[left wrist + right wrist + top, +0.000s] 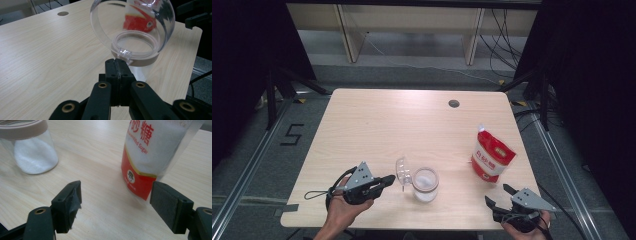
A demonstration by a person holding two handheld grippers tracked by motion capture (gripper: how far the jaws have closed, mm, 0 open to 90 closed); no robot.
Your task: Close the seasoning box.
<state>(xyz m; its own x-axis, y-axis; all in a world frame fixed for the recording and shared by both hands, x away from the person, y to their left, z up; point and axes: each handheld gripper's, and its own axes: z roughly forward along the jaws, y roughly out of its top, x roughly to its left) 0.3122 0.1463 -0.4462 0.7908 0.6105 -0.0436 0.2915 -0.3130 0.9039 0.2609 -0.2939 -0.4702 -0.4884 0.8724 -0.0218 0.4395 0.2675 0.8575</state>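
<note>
Jar (pixel 425 185) with white sugar stood near the desk's (pixel 377 120) front edge, about mid-width. Its clear lid (pixel 402 172) was tipped up on the jar's left side. Left claw (pixel 389 178) was clenched on the lid's small tab (pixel 124 53), jaws pressed together. Right claw (pixel 498 196) sat released near the front right corner, jaws wide apart, nothing between them, just in front of the sugar bag (pixel 492 156).
</note>
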